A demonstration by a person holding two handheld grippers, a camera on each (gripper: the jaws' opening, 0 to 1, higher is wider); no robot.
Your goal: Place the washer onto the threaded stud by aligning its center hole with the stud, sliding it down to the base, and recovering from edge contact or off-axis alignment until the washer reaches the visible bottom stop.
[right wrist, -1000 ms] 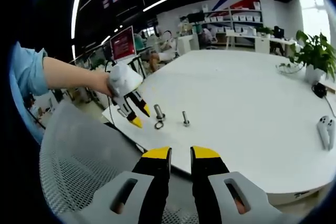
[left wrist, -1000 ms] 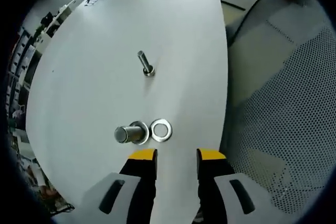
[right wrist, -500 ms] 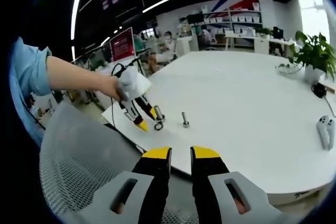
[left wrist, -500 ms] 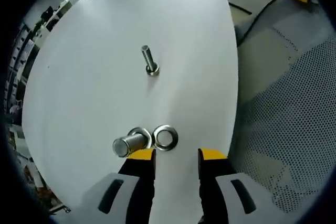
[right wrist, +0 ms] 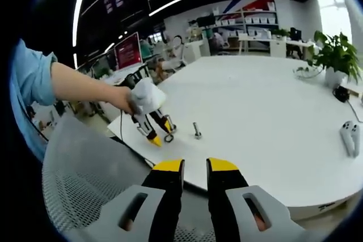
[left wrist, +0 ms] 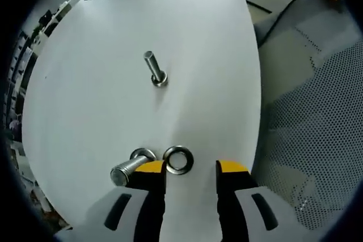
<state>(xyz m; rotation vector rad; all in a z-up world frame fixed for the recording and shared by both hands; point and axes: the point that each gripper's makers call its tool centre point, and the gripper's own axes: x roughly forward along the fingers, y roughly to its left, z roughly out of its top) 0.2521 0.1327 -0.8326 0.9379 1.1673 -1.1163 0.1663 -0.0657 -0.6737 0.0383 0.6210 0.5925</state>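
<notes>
my left arm reaches in from 9 o'clock in the right gripper view, sleeve pushed up, hand (right wrist: 126, 99) wrapped round the left gripper (right wrist: 159, 133), which is tipped down at the table (right wrist: 272, 111) edge. left gripper (left wrist: 190, 166) jaws spread, nothing between them, yellow tips low over the tabletop (left wrist: 102, 94). washer (left wrist: 178, 160) lies flat on the table just ahead of the gap, toward the 11 o'clock jaw tip, hole facing up; can't tell if the tip touches it. washer (right wrist: 168, 138) also seen as a small ring by the left gripper's tips.

threaded stud (left wrist: 131, 166) stands just beside the washer at its 9 o'clock, long axis leaning toward 8 o'clock in the left gripper view, partly behind the jaw. a second bolt (left wrist: 153, 70) stands well apart at 12 o'clock, upright on its head; same bolt (right wrist: 197, 131) at 3 o'clock of the washer.

right gripper (right wrist: 194, 165) held back over a mesh chair (right wrist: 85, 191), jaws slightly parted, holding nothing.
</notes>
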